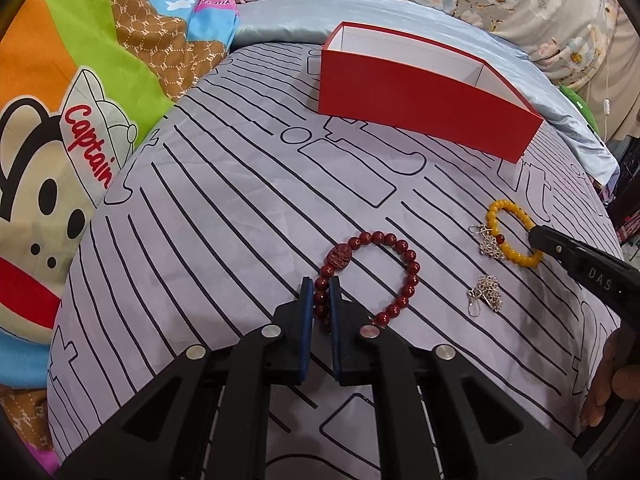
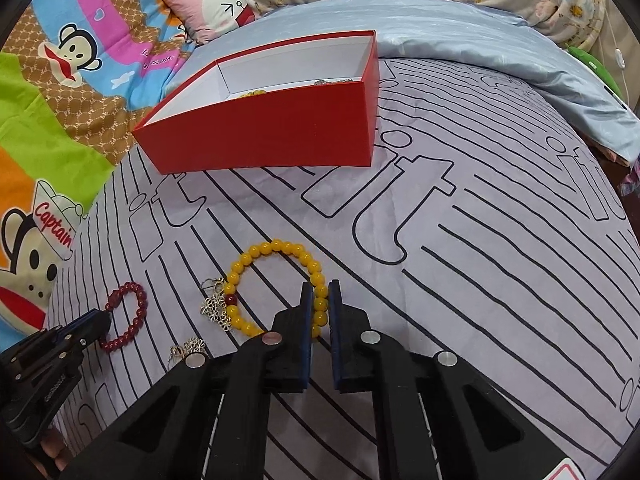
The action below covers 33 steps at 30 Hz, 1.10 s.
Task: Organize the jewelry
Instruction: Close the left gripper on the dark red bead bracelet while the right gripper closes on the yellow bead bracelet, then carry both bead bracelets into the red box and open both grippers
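A dark red bead bracelet (image 1: pixel 404 258) lies on the striped sheet; my left gripper (image 1: pixel 320 286) is shut on its near-left beads. It also shows in the right wrist view (image 2: pixel 136 312). A yellow bead bracelet (image 2: pixel 276 250) lies further right; my right gripper (image 2: pixel 320 290) is shut on its right side. It shows in the left wrist view (image 1: pixel 494 216) too, with the right gripper (image 1: pixel 536 236) on it. Two silver flower earrings (image 1: pixel 488 246) (image 1: pixel 486 292) lie beside the yellow bracelet. An open red box (image 2: pixel 272 128) stands behind, with some jewelry showing inside.
The striped sheet (image 1: pixel 240 220) covers a rounded bed surface. A cartoon monkey blanket (image 1: pixel 60 160) lies to the left, a light blue quilt (image 2: pixel 460 28) behind the box, and a pink pillow (image 2: pixel 208 8) at the back.
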Tool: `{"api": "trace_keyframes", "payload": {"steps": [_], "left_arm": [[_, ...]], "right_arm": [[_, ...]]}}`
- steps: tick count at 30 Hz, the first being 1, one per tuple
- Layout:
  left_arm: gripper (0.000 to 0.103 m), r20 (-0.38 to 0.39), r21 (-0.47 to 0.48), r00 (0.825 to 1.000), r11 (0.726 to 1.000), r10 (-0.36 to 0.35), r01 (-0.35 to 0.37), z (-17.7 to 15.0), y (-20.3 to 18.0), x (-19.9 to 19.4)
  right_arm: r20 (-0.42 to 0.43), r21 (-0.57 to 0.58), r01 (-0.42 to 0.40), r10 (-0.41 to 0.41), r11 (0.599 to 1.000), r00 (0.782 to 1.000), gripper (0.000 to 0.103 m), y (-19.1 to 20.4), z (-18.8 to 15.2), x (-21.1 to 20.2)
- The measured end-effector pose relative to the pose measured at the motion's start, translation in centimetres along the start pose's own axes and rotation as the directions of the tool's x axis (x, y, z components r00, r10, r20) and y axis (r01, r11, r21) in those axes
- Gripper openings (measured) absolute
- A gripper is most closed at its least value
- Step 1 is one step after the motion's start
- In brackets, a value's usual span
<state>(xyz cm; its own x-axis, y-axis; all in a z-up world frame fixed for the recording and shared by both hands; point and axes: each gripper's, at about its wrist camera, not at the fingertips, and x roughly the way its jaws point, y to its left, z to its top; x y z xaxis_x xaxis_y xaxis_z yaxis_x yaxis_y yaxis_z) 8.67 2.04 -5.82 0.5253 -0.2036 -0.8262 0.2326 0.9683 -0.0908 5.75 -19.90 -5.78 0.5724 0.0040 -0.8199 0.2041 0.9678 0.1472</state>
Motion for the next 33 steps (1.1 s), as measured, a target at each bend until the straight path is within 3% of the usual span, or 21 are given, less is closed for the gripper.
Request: {"api": "trace_keyframes", "payload": {"steps": [17, 33], "left_arm": [[0.007, 0.026, -0.009, 0.997, 0.997, -0.072, 0.073, 0.7, -1.3, -3.1], [0.007, 0.091, 0.042, 0.985, 0.989, -0.143, 0.14, 3.7, -3.8, -7.0]], "right_arm": [[0.108, 0.051, -0.055, 0.049, 0.997, 0.993, 0.006, -1.1, -0.5, -5.6], [0.204, 0.03, -0.096, 0.088, 0.995, 0.975, 0.006, -0.7, 2.1, -9.7]]}}
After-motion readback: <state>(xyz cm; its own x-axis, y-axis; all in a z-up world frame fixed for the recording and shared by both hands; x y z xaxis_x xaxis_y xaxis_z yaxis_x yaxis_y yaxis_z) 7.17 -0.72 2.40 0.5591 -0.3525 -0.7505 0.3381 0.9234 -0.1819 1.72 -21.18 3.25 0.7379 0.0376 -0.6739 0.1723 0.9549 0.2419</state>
